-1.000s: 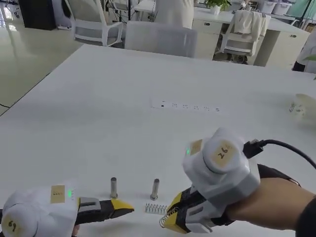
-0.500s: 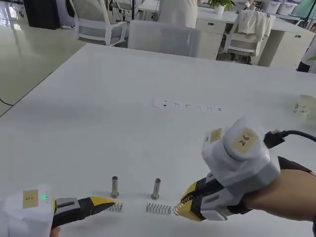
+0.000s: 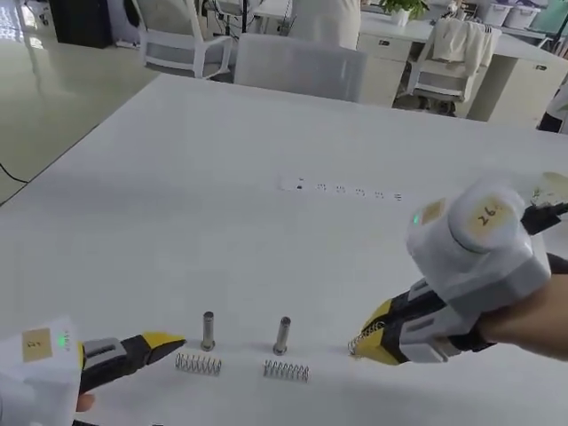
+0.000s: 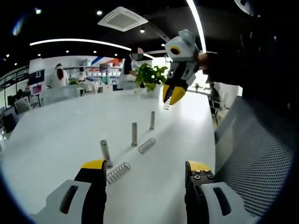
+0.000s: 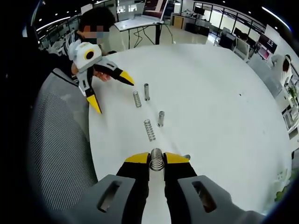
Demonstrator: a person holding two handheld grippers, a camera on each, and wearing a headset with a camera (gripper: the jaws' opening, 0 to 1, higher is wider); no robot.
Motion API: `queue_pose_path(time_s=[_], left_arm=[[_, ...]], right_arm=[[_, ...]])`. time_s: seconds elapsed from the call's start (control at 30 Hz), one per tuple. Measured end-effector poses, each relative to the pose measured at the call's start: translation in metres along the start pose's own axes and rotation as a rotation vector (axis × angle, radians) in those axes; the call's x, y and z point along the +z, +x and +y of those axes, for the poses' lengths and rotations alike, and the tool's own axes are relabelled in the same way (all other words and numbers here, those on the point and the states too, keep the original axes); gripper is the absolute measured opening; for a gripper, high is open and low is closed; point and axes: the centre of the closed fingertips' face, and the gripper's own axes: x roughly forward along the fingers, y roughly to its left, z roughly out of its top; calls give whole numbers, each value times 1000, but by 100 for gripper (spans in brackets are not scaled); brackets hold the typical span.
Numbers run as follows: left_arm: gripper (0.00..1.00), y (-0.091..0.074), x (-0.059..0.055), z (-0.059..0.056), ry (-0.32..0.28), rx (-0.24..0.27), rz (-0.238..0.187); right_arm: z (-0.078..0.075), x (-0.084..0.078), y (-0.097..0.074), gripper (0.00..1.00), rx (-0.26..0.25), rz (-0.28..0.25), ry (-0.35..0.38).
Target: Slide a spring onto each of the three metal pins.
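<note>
Two upright metal pins point(image 3: 209, 330) point(image 3: 283, 335) stand near the table's front edge. In the left gripper view all three pins point(image 4: 105, 153) point(image 4: 134, 134) point(image 4: 152, 120) stand in a row. A loose spring point(image 3: 198, 363) lies in front of the left pin, and a second spring point(image 3: 286, 371) lies in front of the middle one. My right gripper point(image 3: 362, 343) hovers right of the middle pin, shut on a third spring point(image 5: 157, 163). The third pin point(image 5: 186, 157) peeks out just beside its tips. At the lower left, my left gripper point(image 4: 145, 167) is open and holds nothing, just short of the left spring point(image 4: 117, 171).
A flush socket strip point(image 3: 342, 189) sits mid-table. White chairs point(image 3: 297, 67) and desks stand beyond the far edge. A grey mesh chair point(image 4: 254, 154) is close behind the near edge. A black cable point(image 3: 543, 209) trails from the right gripper.
My right gripper has lifted and moved right with its spring. My left gripper has drawn back to the left, and a spring now lies uncovered by the left pin.
</note>
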Motion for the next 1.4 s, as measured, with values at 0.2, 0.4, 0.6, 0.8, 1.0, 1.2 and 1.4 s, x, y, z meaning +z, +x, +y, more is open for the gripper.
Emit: queue_pose_path(time_s=[0.2,0.4,0.6,0.8,1.0,1.2,1.4], left_arm=[[66,0,2,1,-6,7,-4],[67,1,3,0,-5,8,-3],[68,-1,4,1,-9,18,-5],[68,-2,3,0,-12,22,-3],[67,-3,4,0,-12,22,-5],[66,-4,4,1,-11,23,-7],[66,-5,2,1,-11,24,-6]], right_arm=[[-16,-6,-6,9,-32,27,4],[-35,-8,-5,9,-55,61,-7],[-46,-16,5,9,-47,114,-12],[-51,-18,13,9,-29,143,-16],[-51,-18,17,9,-18,164,-25],[-50,-21,20,9,-9,183,-31],[-50,-24,27,9,2,207,-36]])
